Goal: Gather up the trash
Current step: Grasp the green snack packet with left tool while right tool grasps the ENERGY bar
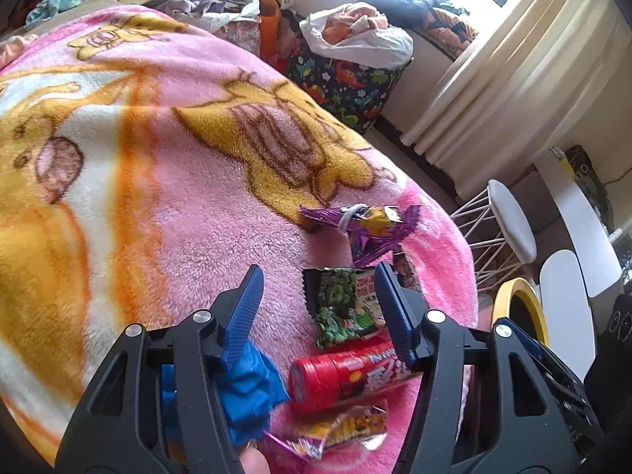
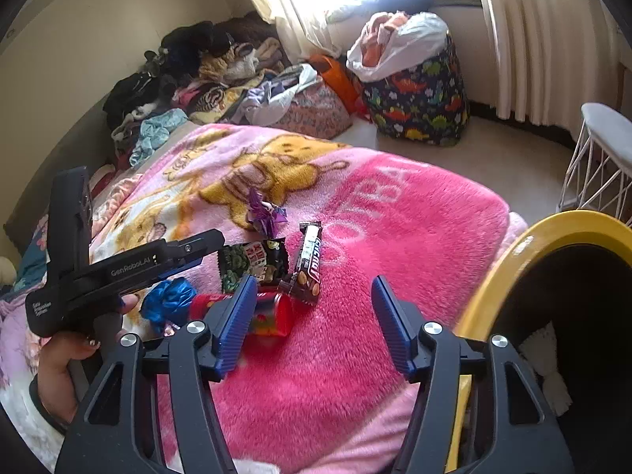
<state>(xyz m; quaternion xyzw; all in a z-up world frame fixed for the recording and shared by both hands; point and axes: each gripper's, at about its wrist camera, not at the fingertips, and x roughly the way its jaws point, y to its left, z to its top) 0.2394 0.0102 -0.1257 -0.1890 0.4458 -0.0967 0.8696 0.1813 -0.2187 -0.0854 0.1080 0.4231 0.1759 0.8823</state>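
Note:
Trash lies on a pink blanket (image 2: 355, 316). My left gripper (image 1: 320, 308) is open, hovering over a black-green snack packet (image 1: 343, 308), a red tube (image 1: 343, 375), a crumpled blue wrapper (image 1: 249, 395) and a clear candy wrapper (image 1: 339, 430). A purple wrapper (image 1: 367, 225) lies farther ahead. My right gripper (image 2: 312, 320) is open and empty above the blanket. In its view I see the red tube (image 2: 272, 312), a chocolate bar (image 2: 310, 264), the snack packet (image 2: 252, 262), the blue wrapper (image 2: 168, 302), the purple wrapper (image 2: 262, 213) and the left gripper (image 2: 118, 264).
A yellow-rimmed bin (image 2: 525, 260) stands at the bed's right edge; it also shows in the left wrist view (image 1: 521, 308). A dinosaur-print bag (image 2: 418, 102), a white wire stool (image 2: 604, 158), piles of clothes (image 2: 205, 75) and curtains (image 2: 533, 39) surround the bed.

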